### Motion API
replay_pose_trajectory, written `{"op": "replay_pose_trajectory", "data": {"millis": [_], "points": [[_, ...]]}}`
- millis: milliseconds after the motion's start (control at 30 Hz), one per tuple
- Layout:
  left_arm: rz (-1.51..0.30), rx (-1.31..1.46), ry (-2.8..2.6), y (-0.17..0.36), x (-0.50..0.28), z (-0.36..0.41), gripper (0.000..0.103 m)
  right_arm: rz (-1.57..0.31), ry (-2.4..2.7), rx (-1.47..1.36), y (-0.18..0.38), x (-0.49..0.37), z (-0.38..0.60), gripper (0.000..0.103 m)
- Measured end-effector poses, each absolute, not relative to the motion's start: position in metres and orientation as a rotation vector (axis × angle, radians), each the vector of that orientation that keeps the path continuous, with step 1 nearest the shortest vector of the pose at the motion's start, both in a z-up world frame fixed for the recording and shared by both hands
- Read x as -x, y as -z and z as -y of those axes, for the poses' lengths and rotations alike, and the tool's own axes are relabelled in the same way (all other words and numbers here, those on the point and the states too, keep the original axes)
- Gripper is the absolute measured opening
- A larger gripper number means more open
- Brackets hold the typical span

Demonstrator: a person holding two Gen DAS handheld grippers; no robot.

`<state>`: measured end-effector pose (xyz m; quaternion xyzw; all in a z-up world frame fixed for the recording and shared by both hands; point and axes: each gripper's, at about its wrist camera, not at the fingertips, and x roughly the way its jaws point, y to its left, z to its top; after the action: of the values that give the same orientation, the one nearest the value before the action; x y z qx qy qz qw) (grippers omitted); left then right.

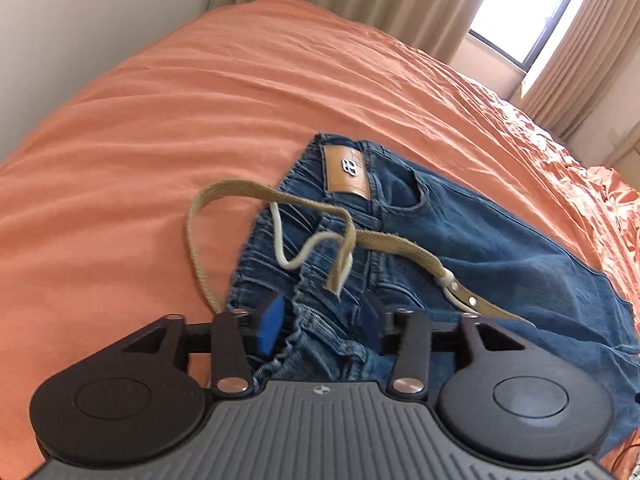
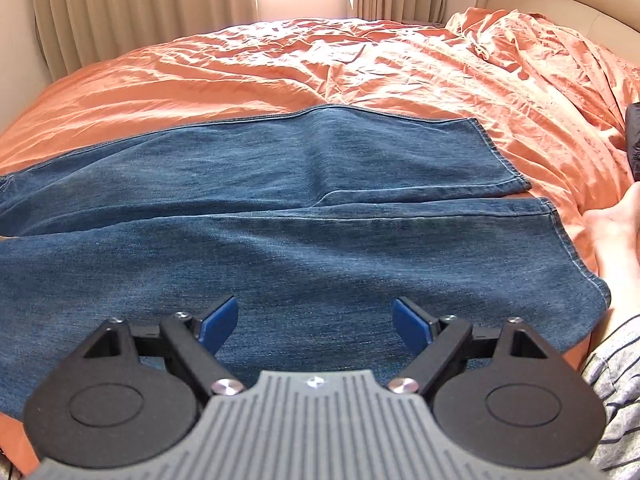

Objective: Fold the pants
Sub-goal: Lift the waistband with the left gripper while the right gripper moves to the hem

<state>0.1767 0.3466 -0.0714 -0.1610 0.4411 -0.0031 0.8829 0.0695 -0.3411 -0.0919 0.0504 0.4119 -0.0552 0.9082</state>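
Blue jeans lie flat on an orange bed. In the left wrist view I see their waist end (image 1: 400,216) with a tan leather patch (image 1: 347,172), a khaki belt (image 1: 400,244) and a white drawstring (image 1: 280,248). My left gripper (image 1: 322,322) is open, its blue pads on either side of the gathered waistband, not closed on it. In the right wrist view both legs (image 2: 280,208) stretch out side by side, hems at the right. My right gripper (image 2: 316,322) is open and empty, just above the near leg.
The orange bedsheet (image 2: 320,68) is wrinkled toward the far right, smoother in the left wrist view (image 1: 140,160). Beige curtains (image 2: 140,4) and a window stand behind the bed. A person's striped sleeve (image 2: 616,368) and skin are at the right edge.
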Motion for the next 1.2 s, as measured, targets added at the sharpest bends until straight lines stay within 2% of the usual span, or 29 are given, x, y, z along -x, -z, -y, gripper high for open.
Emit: {"op": "replay_pose_trajectory", "data": {"millis": [100,133,167,200,233,333,433,600,733,767,833,933,1000,1100,1200], "points": [[-0.992,0.295,-0.029,0.085,-0.175,-0.339,0.060,-0.831,0.094,-0.109,0.088,-0.061,0.342,0.081],[-1.030,0.281,-0.038,0.090,-0.173,-0.335,0.054,-0.826,0.088,-0.102,0.086,-0.058,0.342,0.081],[-1.064,0.240,-0.044,0.095,-0.174,-0.331,0.034,-0.820,0.085,-0.089,0.084,-0.054,0.342,0.081],[-1.124,0.177,-0.072,0.102,-0.174,-0.325,0.022,-0.815,0.086,-0.070,0.082,-0.051,0.343,0.081],[-1.170,0.155,-0.096,0.107,-0.174,-0.321,0.019,-0.813,0.094,-0.045,0.080,-0.047,0.344,0.081],[-1.196,0.135,-0.168,0.107,-0.176,-0.314,0.019,-0.818,0.115,-0.027,0.077,-0.038,0.359,0.081],[-1.213,-0.024,-0.206,0.098,-0.182,-0.289,0.020,-0.821,0.122,-0.046,0.070,-0.024,0.382,0.081],[-1.089,-0.244,-0.149,0.062,-0.162,-0.245,0.027,-0.823,0.134,0.029,0.059,-0.006,0.424,0.081],[-1.045,-0.324,0.081,0.035,-0.138,-0.211,0.028,-0.872,0.080,0.099,0.059,-0.002,0.457,0.080],[-1.042,-0.364,0.124,0.031,-0.132,-0.202,0.028,-0.883,0.044,0.137,0.060,-0.001,0.462,0.078],[-1.047,-0.468,0.208,0.030,-0.121,-0.179,0.028,-0.910,-0.015,0.230,0.062,0.002,0.471,0.061],[-1.082,-0.595,0.321,0.042,-0.102,-0.150,0.028,-0.952,-0.074,0.330,0.068,0.005,0.483,0.051],[-1.108,-0.671,0.378,0.051,-0.093,-0.138,0.034,-0.988,-0.096,0.390,0.076,0.008,0.488,0.043],[-1.133,-0.787,0.446,0.070,-0.078,-0.124,0.040,-1.015,-0.108,0.468,0.090,0.009,0.486,0.041],[-1.168,-0.868,0.484,0.086,-0.074,-0.114,0.042,-1.023,-0.112,0.524,0.102,0.009,0.479,0.041]]}}
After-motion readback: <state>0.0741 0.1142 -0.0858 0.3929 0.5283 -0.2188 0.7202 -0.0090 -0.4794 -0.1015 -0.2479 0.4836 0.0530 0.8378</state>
